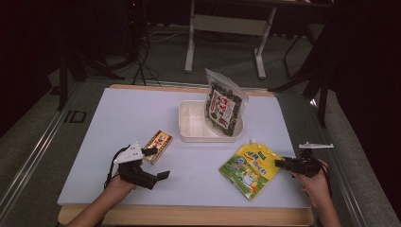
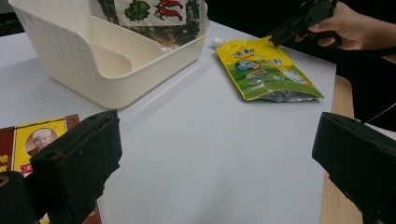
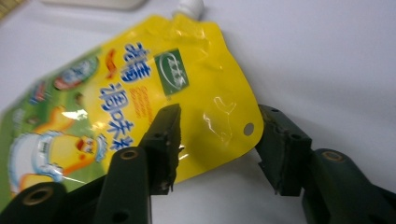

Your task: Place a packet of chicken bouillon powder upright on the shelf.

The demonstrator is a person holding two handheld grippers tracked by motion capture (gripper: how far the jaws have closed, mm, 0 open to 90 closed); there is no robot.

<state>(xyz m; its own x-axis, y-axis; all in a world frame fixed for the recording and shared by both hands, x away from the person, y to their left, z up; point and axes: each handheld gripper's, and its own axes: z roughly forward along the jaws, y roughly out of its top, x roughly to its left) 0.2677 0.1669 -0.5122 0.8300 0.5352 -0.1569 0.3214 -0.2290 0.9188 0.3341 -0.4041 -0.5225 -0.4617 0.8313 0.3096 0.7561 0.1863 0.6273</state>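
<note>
A yellow and green spout pouch (image 1: pixel 249 170) lies flat on the white table at the front right. My right gripper (image 1: pixel 279 164) is at its right corner. In the right gripper view that corner of the pouch (image 3: pixel 116 93) lies between the spread jaws of my right gripper (image 3: pixel 217 126), the left jaw over the foil, the right jaw beside its edge, pads not pressing. My left gripper (image 1: pixel 158 163) stands open near the front left, next to a small red and yellow box (image 1: pixel 158 144). Its own view has its jaws (image 2: pixel 210 163) wide apart over bare table.
A cream tray (image 1: pixel 189 127) sits mid-table with a seaweed bag (image 1: pixel 223 106) leaning in its right half. The table's wooden front edge (image 1: pixel 189 215) is close to both hands. A desk frame (image 1: pixel 227 28) stands on the floor behind the table.
</note>
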